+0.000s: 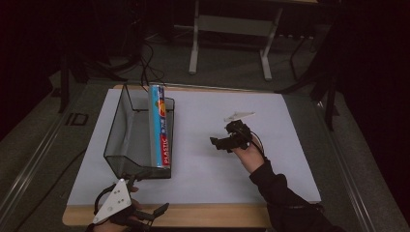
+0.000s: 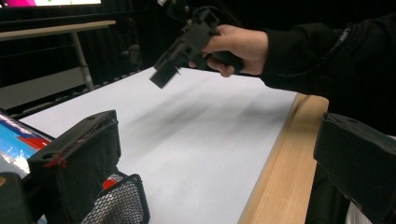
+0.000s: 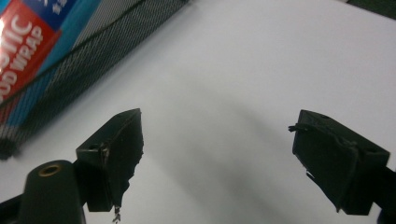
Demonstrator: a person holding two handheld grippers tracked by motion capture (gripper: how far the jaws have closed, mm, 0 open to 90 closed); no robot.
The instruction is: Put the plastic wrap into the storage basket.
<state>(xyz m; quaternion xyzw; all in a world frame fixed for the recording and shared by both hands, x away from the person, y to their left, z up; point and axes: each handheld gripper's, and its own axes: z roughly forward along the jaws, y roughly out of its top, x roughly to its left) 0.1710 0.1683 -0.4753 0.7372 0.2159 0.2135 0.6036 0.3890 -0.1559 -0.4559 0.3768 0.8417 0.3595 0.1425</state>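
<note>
A long blue box of plastic food wrap (image 1: 159, 126) with a red end lies inside a black mesh basket (image 1: 126, 140), against its right wall. In the right gripper view the box (image 3: 28, 42) shows through the mesh (image 3: 93, 51) at the upper left. My right gripper (image 1: 217, 143) hovers over the white mat to the right of the basket, pointing left toward it. Its jaws (image 3: 217, 135) are open with nothing between them. My left gripper (image 1: 157, 211) rests at the table's front edge below the basket, open and empty (image 2: 215, 158). Farther off, the left gripper view catches the right gripper (image 2: 180, 51) in its hand.
A white mat (image 1: 203, 159) covers most of the wooden table (image 1: 212, 216). A small pale scrap (image 1: 239, 115) lies on the mat beyond the right gripper. A desk frame (image 1: 232, 34) stands on the floor beyond the table.
</note>
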